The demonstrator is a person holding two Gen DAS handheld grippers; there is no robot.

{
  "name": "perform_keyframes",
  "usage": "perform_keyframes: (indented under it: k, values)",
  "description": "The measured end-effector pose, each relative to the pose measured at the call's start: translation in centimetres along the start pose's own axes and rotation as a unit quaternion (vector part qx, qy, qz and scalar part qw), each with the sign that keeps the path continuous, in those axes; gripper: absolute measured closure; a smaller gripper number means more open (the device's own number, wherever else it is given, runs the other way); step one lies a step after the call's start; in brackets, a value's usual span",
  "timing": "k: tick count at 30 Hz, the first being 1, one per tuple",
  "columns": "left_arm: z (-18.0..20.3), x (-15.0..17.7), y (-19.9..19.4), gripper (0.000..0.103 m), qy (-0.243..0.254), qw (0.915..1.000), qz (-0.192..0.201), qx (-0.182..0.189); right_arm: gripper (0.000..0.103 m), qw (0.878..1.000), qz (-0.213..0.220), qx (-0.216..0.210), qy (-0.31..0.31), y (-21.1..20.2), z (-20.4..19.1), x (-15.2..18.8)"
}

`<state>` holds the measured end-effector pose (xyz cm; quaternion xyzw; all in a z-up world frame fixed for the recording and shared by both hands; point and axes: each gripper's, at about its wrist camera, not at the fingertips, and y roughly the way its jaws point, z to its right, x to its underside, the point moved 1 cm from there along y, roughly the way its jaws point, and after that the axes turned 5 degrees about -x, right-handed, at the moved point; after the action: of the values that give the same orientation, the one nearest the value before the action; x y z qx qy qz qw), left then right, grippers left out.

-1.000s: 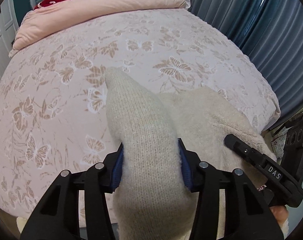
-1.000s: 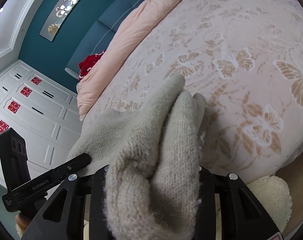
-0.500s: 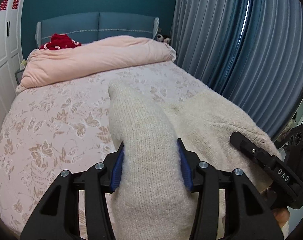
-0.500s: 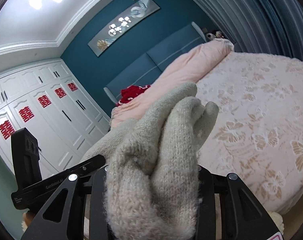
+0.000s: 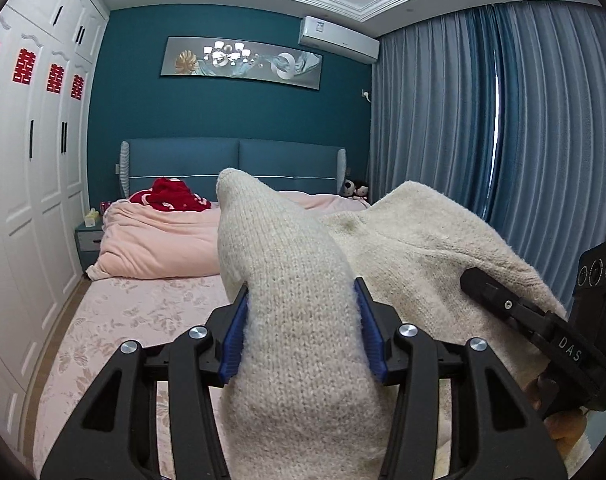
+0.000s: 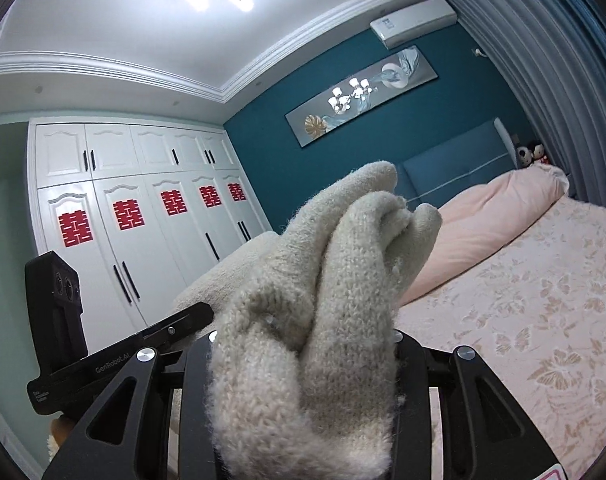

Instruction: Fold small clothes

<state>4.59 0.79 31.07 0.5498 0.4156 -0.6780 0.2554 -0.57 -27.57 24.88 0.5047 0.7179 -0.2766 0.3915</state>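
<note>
A cream knitted sweater [image 5: 299, 320] hangs in the air between both grippers, above the bed. My left gripper [image 5: 301, 336] is shut on a thick fold of it, blue pads [image 5: 233, 340] pressing its sides. The rest of the knit stretches right toward the other gripper [image 5: 543, 332], seen from the side. In the right wrist view my right gripper [image 6: 303, 360] is shut on a bunched wad of the same sweater [image 6: 327, 280]; its pads are hidden by the wool. The left gripper [image 6: 115, 360] shows at lower left there.
A bed with a pink butterfly-print cover [image 6: 543, 304] lies below, with a rolled pink duvet [image 5: 163, 244] and a red garment [image 5: 171, 198] near the blue headboard [image 5: 231, 164]. White wardrobes [image 6: 143, 240] line one side, blue curtains [image 5: 483, 120] the other.
Both grippers rose with the sweater and tilted from looking down at the bed to near level. The walls, wardrobe and ceiling came into view. The grips on the knit stayed the same.
</note>
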Motion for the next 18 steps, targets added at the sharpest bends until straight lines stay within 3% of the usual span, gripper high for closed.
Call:
perform_keyframes:
  k: [3, 5, 6, 8, 10, 12, 13, 16, 18]
  values:
    - [-3.9, 3.5, 2.4, 0.049, -0.014, 0.9994, -0.028, -0.016, 0.063, 0.998, -0.052, 0.021, 0.041, 3.4, 2.4, 5.3]
    - [-7.0, 8.2, 5.2, 0.039, -0.035, 0.9968, -0.071, -0.008, 0.051, 0.990, -0.102, 0.058, 0.074, 5.6, 6.1, 11.6]
    - [-8.6, 11.5, 6.8, 0.029, -0.050, 0.9941, -0.096, -0.009, 0.046, 0.983, -0.136, 0.086, 0.089, 6.3, 8.1, 15.3]
    - [-11.9, 19.1, 9.6, 0.026, -0.082, 0.9810, -0.170, -0.044, 0.044, 0.956, -0.216, 0.164, 0.110, 6.4, 12.7, 22.4]
    - [-14.8, 26.3, 10.9, 0.027, -0.132, 0.9572, -0.247, -0.074, 0.044, 0.929, -0.263, 0.217, 0.141, 4.4, 16.0, 26.8]
    - [-16.9, 30.3, 10.2, 0.028, -0.185, 0.9396, -0.276, -0.083, 0.044, 0.923, -0.262, 0.228, 0.165, 2.2, 17.5, 27.8]
    - [-17.5, 31.2, 9.7, 0.028, -0.204, 0.9360, -0.276, -0.079, 0.044, 0.924, -0.260, 0.232, 0.159, 1.8, 17.8, 27.6]
    - [-17.3, 31.6, 8.9, 0.023, -0.232, 0.9340, -0.265, -0.061, 0.043, 0.929, -0.267, 0.219, 0.136, 3.8, 17.5, 26.1]
    - [-16.5, 31.3, 9.9, 0.012, -0.230, 0.9344, -0.267, -0.054, 0.028, 0.924, -0.285, 0.208, 0.148, 5.9, 18.4, 25.8]
